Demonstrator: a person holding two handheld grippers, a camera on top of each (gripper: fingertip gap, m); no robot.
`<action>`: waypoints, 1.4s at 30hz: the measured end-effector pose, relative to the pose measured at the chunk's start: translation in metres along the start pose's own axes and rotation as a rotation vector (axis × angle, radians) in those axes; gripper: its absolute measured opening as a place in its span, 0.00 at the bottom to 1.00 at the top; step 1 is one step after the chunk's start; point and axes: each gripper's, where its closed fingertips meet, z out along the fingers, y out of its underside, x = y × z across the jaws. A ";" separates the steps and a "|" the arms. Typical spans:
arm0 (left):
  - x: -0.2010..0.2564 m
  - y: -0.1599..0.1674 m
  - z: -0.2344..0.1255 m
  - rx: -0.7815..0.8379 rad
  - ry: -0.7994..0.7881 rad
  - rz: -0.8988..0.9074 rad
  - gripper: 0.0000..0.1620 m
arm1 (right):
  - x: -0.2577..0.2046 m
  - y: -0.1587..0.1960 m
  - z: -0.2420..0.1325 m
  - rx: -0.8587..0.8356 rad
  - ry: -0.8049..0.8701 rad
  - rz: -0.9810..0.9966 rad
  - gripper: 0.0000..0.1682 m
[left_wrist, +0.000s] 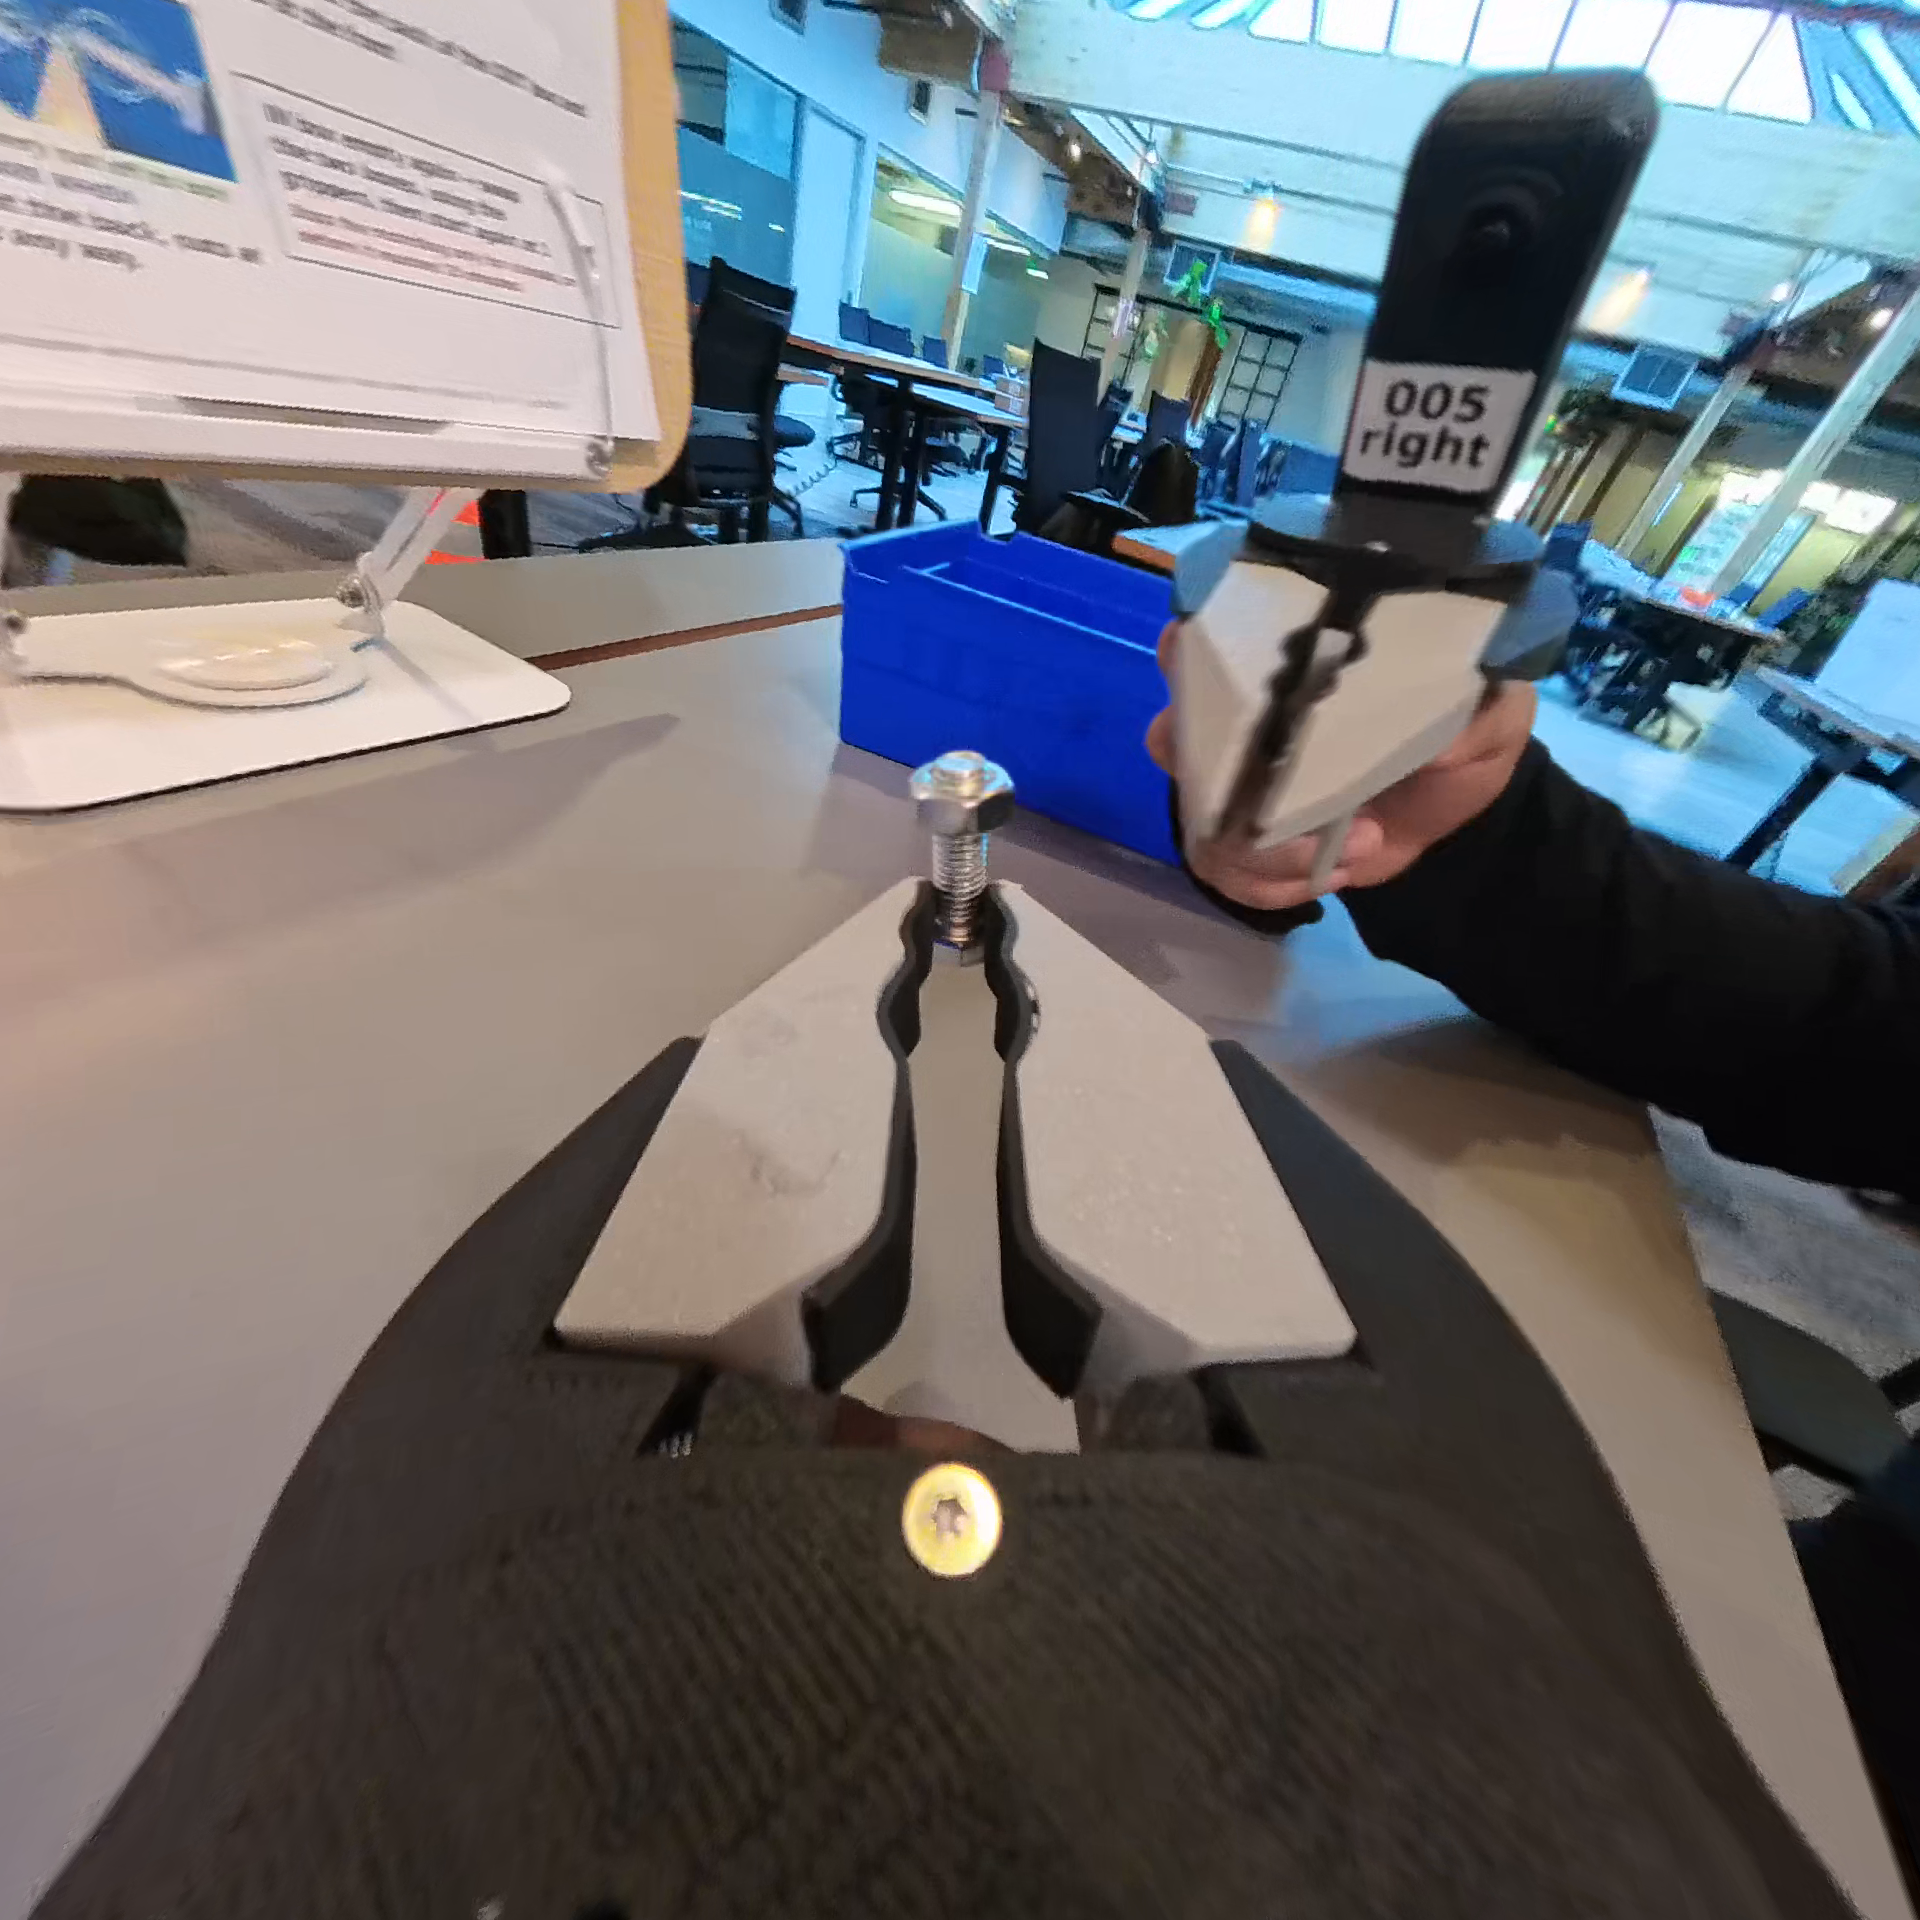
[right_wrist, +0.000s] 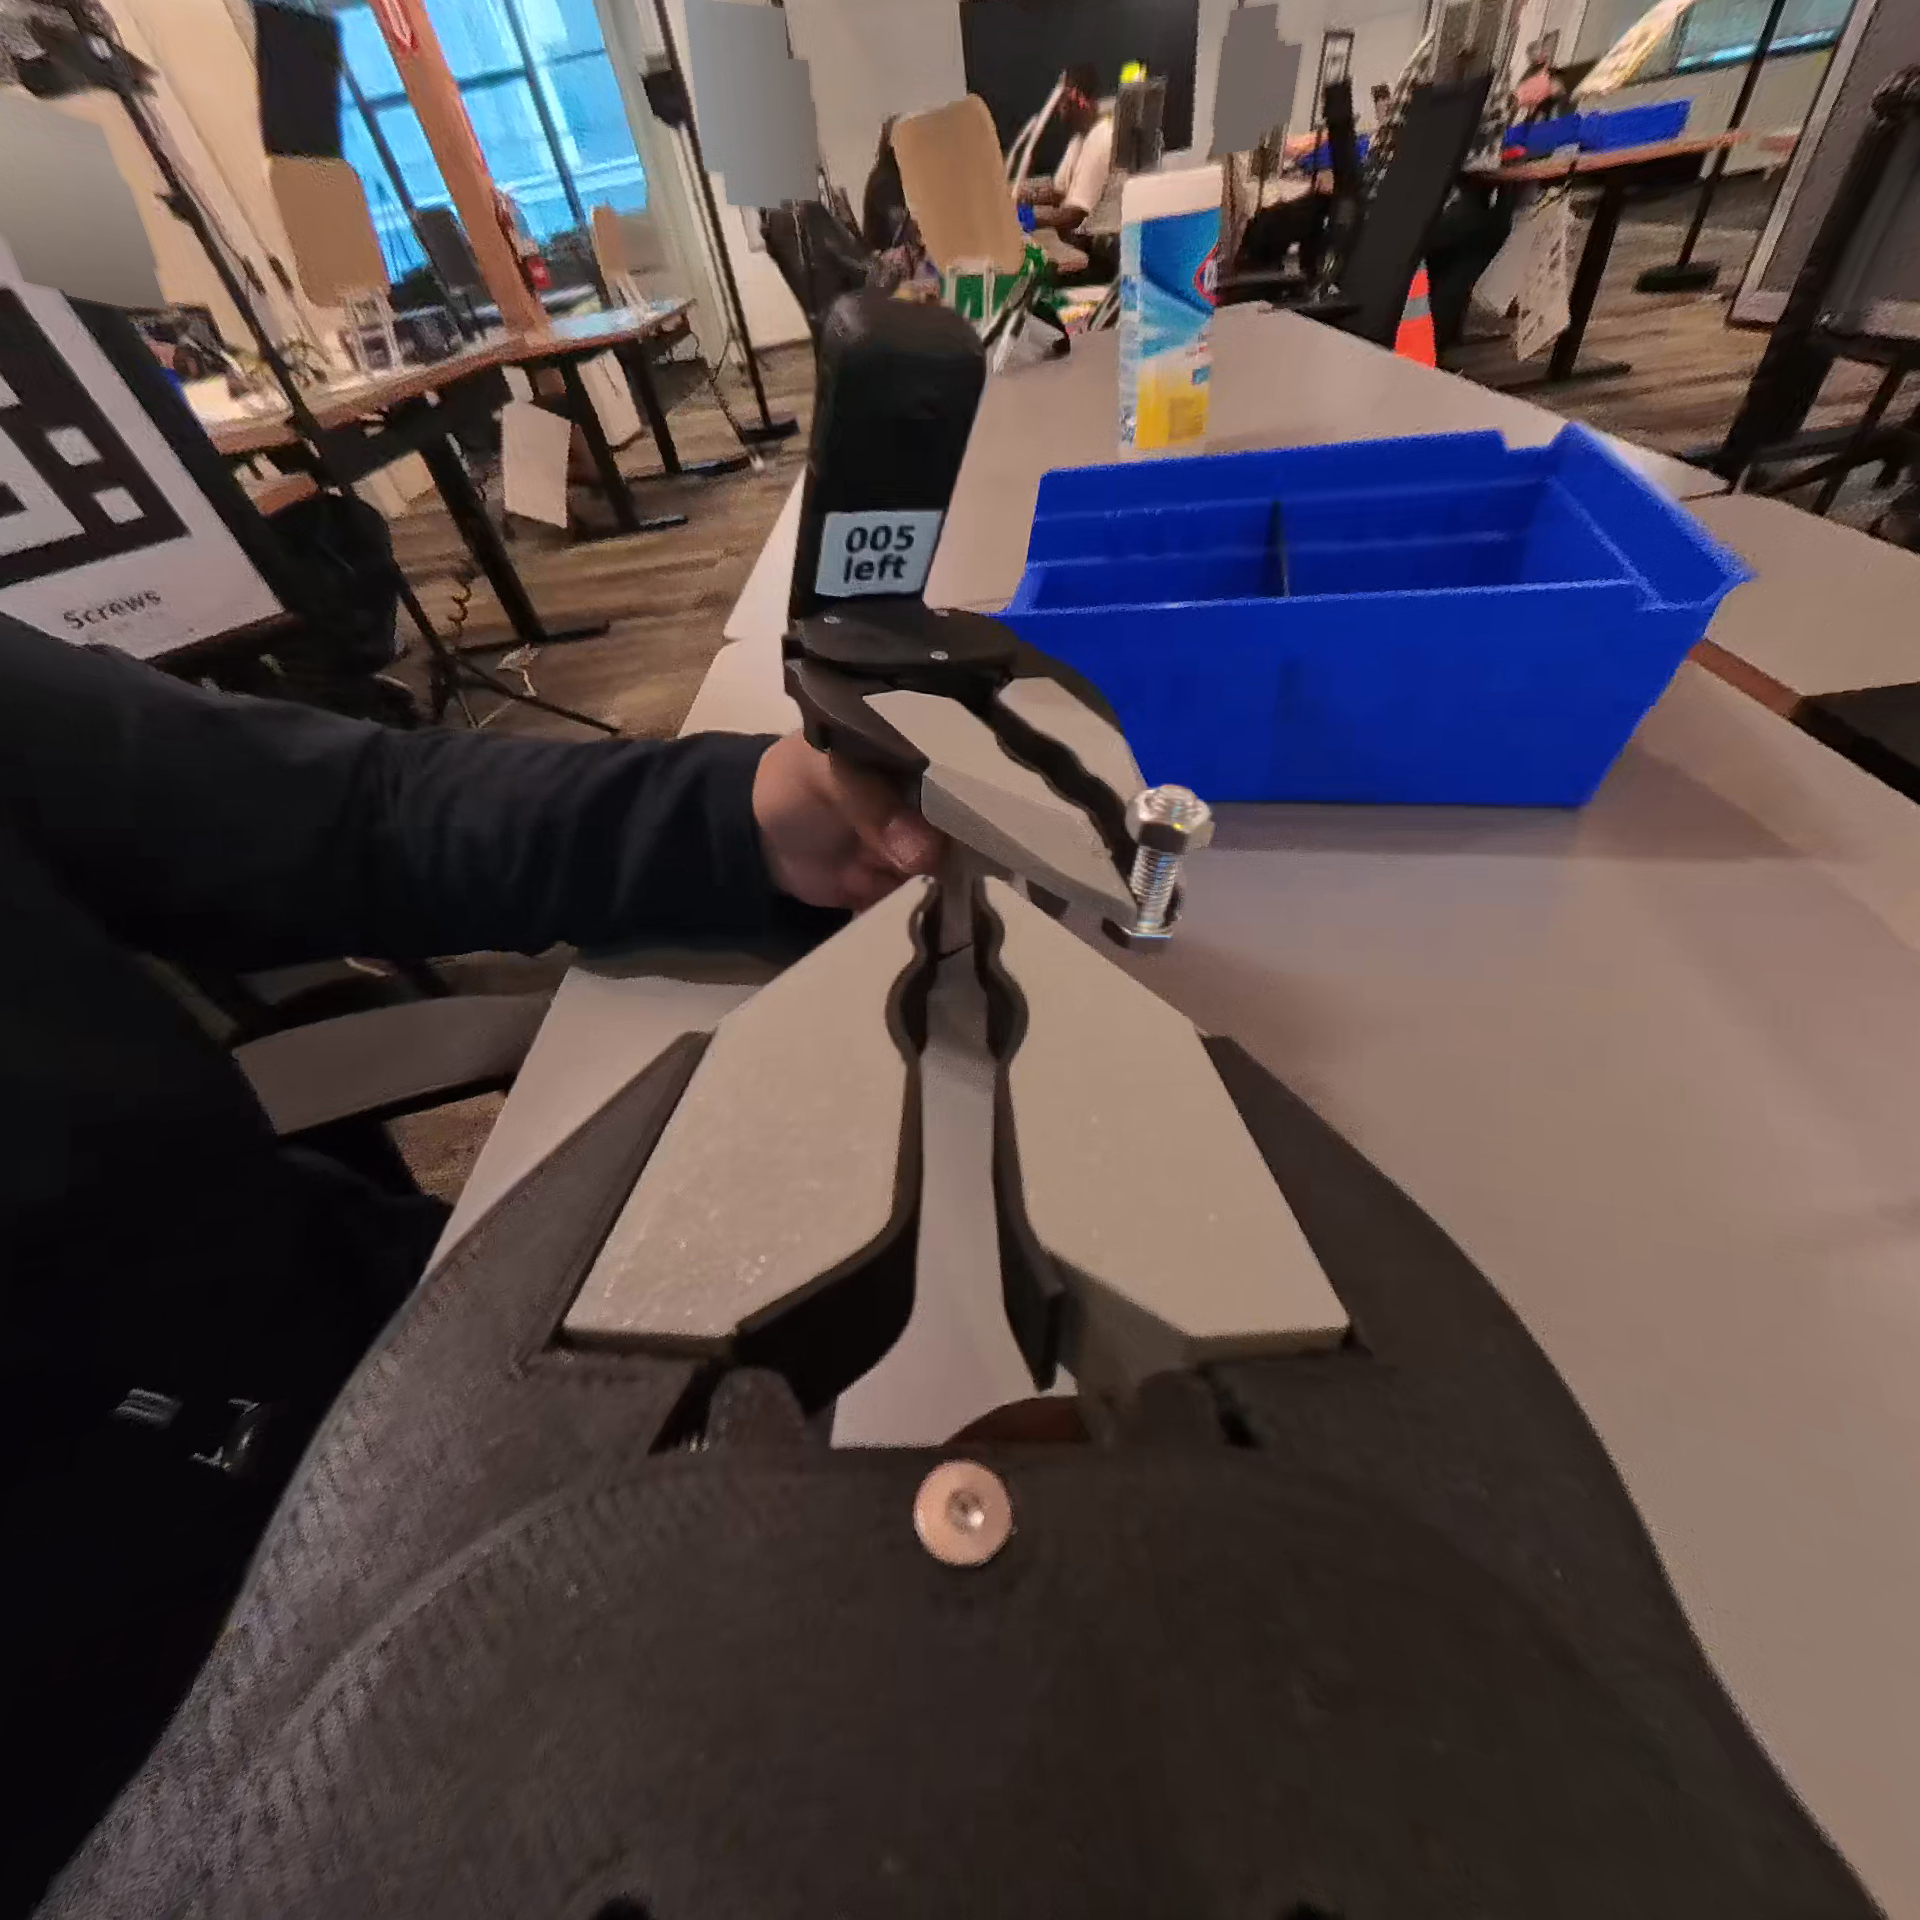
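My left gripper (left_wrist: 958, 914) is shut on the lower end of a silver bolt (left_wrist: 958, 862), which stands upright above the grey table (left_wrist: 364, 987). A hex nut (left_wrist: 961, 795) sits at the bolt's top end. The right wrist view shows the same left gripper (right_wrist: 1143, 904) holding the bolt (right_wrist: 1162, 868) from the side. My right gripper (right_wrist: 951, 925) has its jaws closed together with nothing between them. It also shows in the left wrist view (left_wrist: 1242, 826), held upright in a hand, to the right of the bolt and apart from it.
A blue divided bin (left_wrist: 997, 675) stands on the table behind the bolt; it looks empty in the right wrist view (right_wrist: 1351, 686). A white document stand (left_wrist: 260, 675) holding printed sheets is at the left. A wipes canister (right_wrist: 1169, 312) stands behind the bin. Tip to tip, the grippers are about 5 cm apart.
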 end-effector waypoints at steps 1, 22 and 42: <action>-0.003 -0.002 -0.002 0.009 0.005 -0.023 0.04 | 0.002 -0.003 -0.002 0.011 0.012 -0.003 0.06; 0.015 0.010 0.010 -0.027 0.055 -0.003 0.04 | 0.040 0.007 0.000 -0.010 0.211 0.043 0.21; 0.013 0.012 0.011 -0.041 0.038 -0.002 0.04 | 0.026 0.017 0.007 -0.066 0.112 0.062 0.11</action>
